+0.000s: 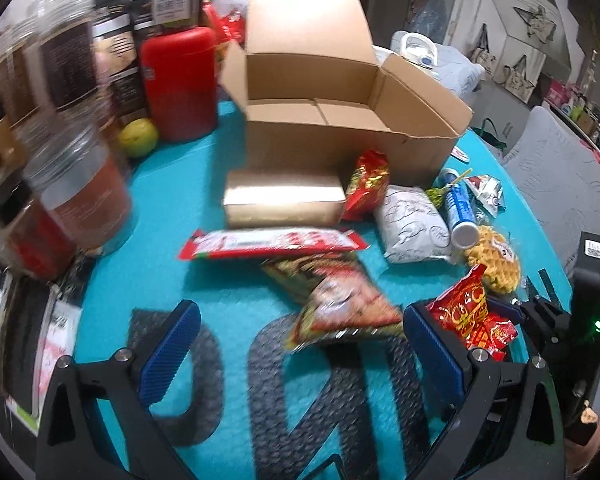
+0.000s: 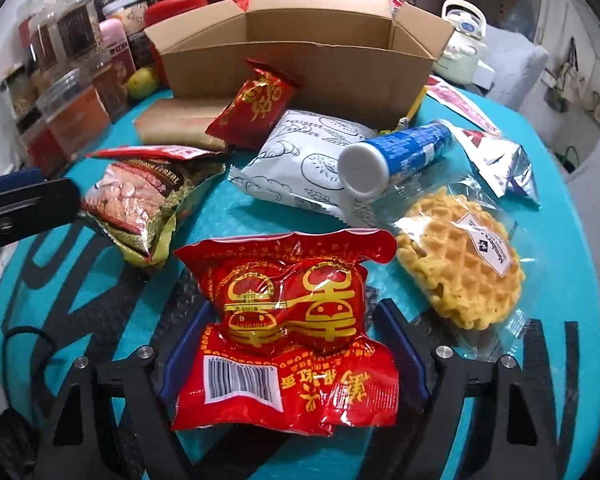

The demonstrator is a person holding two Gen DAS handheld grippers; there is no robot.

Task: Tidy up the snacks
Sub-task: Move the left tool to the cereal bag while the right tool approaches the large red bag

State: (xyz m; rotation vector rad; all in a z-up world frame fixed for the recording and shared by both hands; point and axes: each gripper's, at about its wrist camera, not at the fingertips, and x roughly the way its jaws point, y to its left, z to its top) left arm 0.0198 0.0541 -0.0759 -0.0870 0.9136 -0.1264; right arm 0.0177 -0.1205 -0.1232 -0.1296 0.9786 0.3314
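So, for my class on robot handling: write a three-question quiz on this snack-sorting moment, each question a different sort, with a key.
1. True or false: the cardboard box is open and shows no snacks inside.
2. Multiple choice: what does the right gripper hold? A) the waffle B) the red packet with gold print C) the blue tube
3. Fill in: the left gripper is ____, with nothing clamped between its pads.

Key: 1 true; 2 B; 3 open
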